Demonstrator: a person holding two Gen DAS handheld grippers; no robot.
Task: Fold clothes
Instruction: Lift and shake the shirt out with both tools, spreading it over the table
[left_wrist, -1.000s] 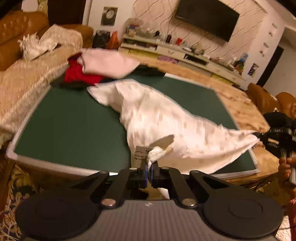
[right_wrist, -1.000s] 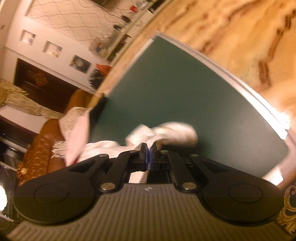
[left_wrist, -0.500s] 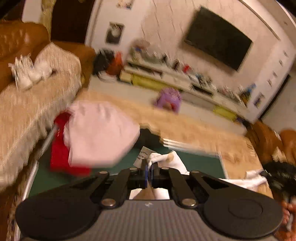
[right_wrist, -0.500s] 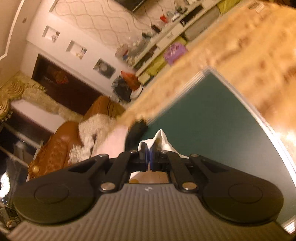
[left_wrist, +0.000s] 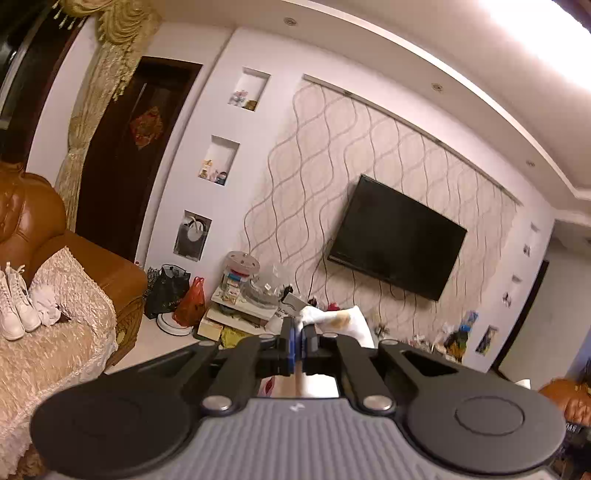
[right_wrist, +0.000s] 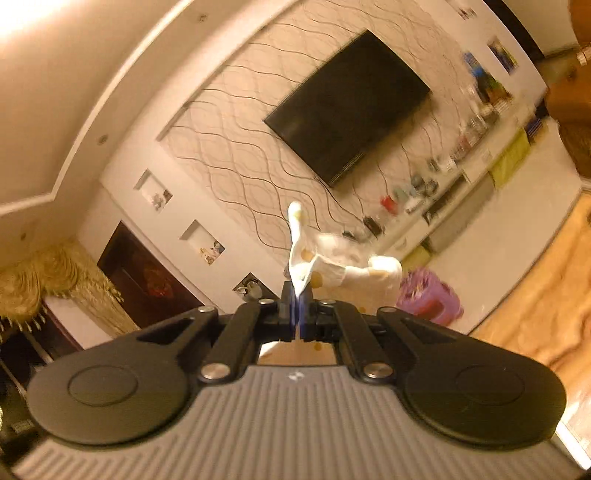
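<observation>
A white garment with small tan spots is pinched in both grippers and lifted high. In the left wrist view my left gripper (left_wrist: 297, 341) is shut on a bunched corner of the white garment (left_wrist: 334, 319), which sticks out past the fingertips. In the right wrist view my right gripper (right_wrist: 298, 301) is shut on another edge of the garment (right_wrist: 332, 264), which stands up and trails to the right. The rest of the cloth hangs below, hidden by the gripper bodies. Both cameras point up at the room wall; the table is out of view.
A wall-mounted TV (left_wrist: 397, 236) and a cluttered low cabinet (left_wrist: 243, 302) lie ahead. A brown leather sofa (left_wrist: 85, 258) with a lace cover and white shoes (left_wrist: 16, 304) is at the left. A purple stool (right_wrist: 430, 295) stands on the floor.
Both grippers rose and tilted upward with the white garment still held. The green table, the pink and red clothes dropped out of view; the wall and ceiling now fill the frames.
</observation>
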